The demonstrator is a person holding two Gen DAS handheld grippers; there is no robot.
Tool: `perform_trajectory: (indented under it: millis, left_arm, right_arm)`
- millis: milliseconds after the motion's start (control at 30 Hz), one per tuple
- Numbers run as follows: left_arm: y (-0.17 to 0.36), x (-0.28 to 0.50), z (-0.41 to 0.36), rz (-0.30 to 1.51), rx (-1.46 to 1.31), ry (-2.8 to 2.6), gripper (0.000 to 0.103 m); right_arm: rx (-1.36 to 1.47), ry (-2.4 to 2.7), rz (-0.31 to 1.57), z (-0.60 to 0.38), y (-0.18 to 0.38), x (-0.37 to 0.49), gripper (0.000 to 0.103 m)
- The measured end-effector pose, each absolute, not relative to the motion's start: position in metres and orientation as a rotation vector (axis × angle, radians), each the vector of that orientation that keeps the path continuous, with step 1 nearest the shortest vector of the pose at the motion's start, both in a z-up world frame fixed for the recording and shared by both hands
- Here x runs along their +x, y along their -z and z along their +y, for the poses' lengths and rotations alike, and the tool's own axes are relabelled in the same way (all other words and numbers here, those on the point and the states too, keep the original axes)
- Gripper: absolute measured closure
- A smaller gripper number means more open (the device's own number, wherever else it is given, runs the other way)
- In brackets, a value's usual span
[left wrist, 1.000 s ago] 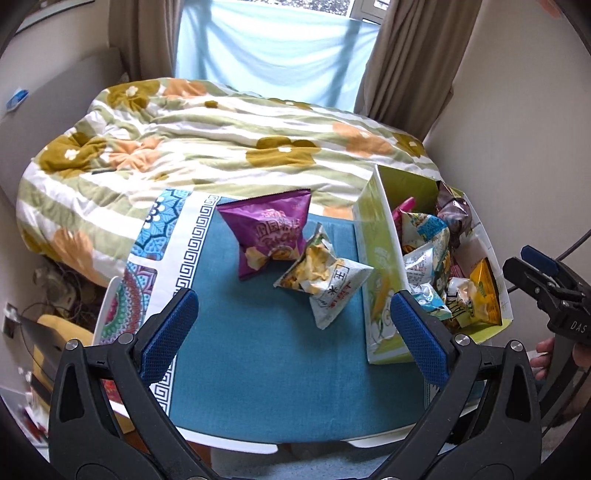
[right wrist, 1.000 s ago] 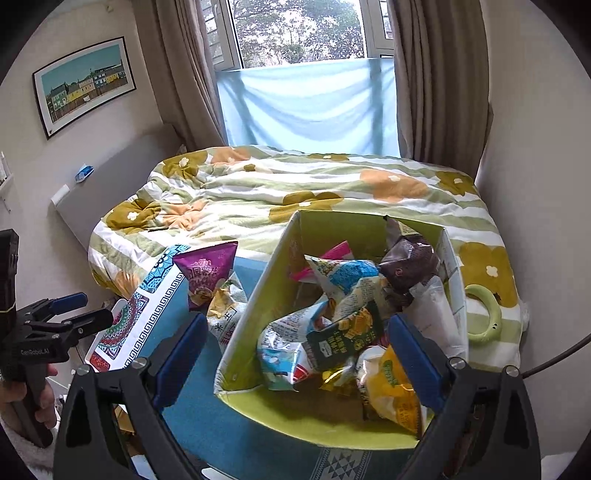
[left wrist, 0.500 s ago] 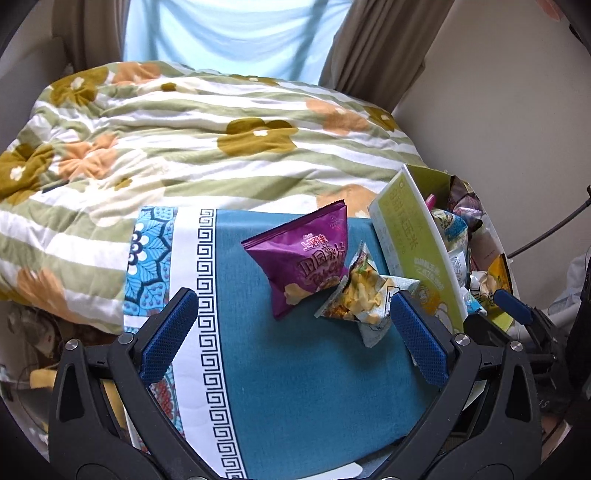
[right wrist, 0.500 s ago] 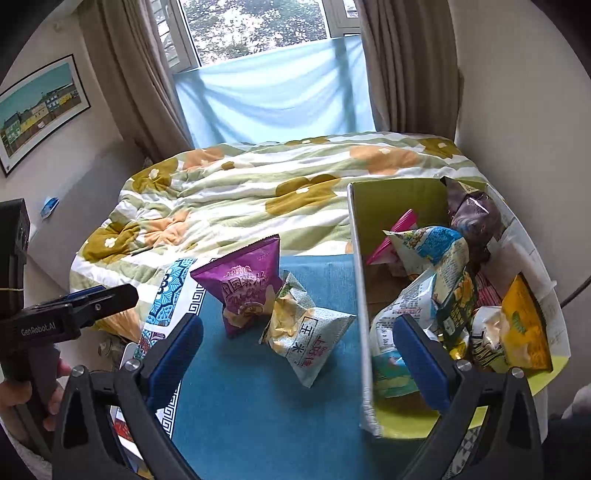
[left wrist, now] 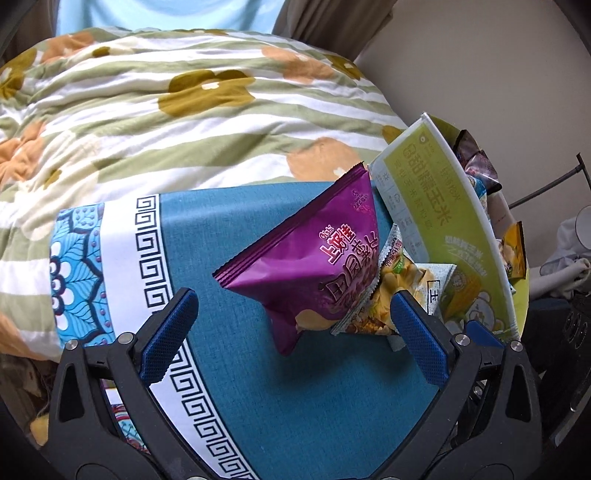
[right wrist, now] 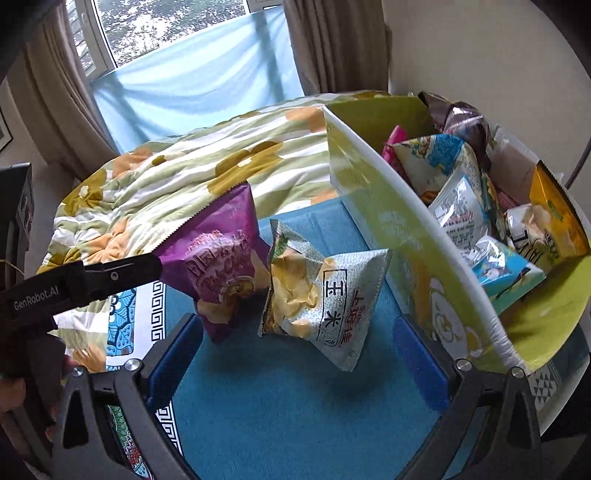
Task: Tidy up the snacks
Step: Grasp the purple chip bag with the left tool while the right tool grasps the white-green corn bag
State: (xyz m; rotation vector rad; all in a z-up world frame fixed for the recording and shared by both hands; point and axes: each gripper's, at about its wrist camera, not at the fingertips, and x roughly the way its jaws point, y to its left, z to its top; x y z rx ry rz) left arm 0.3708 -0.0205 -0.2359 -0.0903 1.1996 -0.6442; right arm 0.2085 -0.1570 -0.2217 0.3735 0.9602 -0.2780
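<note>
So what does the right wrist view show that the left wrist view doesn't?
Only right wrist: the window, the packets inside the green cardboard box, and the left gripper's black finger. Only left wrist: the box's printed outer side, and more of the cloth's patterned border. Both: purple crisp bag, pale green snack bag, teal cloth, floral duvet.

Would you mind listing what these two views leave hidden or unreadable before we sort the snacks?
- Left wrist view: the green cardboard box's near wall hides most of the packets inside.
- Left wrist view: the purple foil chip bag covers much of the pale yellow-printed chip bag.
- Right wrist view: the packets at the box's bottom are buried under others.
- Both views: the blue patterned cloth's near edge is cut off by the frame and the grippers.
</note>
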Motion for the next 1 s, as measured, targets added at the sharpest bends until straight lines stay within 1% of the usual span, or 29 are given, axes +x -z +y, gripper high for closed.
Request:
perform_trajectory:
  millis: [233,467,533,567,600,700,733,767,1000]
  left_arm:
    - [0.274,0.387,-0.04,1.25,-0.101,0.715,0.001]
    - [0.284,0.395,-0.047,1.236,-0.143,0.768,0.001]
    - [0.284,0.395,-0.05,1.23,-0.132,0.794,0.007]
    - [0.285,0.395,-0.051,1.234,-0.135,0.813,0.018]
    - [0.285,0.395,-0.051,1.24,-0.14,0.827,0.024]
    - [0.282,0.395,-0.054,1.239,-0.103,0.819,0.035]
    - [0.28,0.395,-0.054,1.235,-0.092,0.818,0.037]
    - [0.278,0.394,-0.053,1.232,-0.088,0.817,0.041]
    - [0.268,0.394,-0.04,1.212,-0.057,0.76,0.043]
  right_arm:
    - [0.492,0.384,0.921,-0.169,0.246,0.217,0.001]
    - [0.567,0.419,0.9,-0.178,0.263,0.226,0.001]
    - [0.573,0.424,0.9,-0.18,0.265,0.227,0.001]
    - [0.575,0.426,0.897,-0.18,0.267,0.228,0.001]
    - [0.578,0.426,0.893,-0.181,0.268,0.228,0.001]
    - [0.58,0.423,0.893,-0.183,0.271,0.227,0.001]
    - [0.583,0.418,0.893,-0.183,0.272,0.228,0.001]
    - [0.579,0.419,0.893,-0.184,0.273,0.227,0.001]
    - [0.555,0.413,0.902,-0.181,0.273,0.233,0.001]
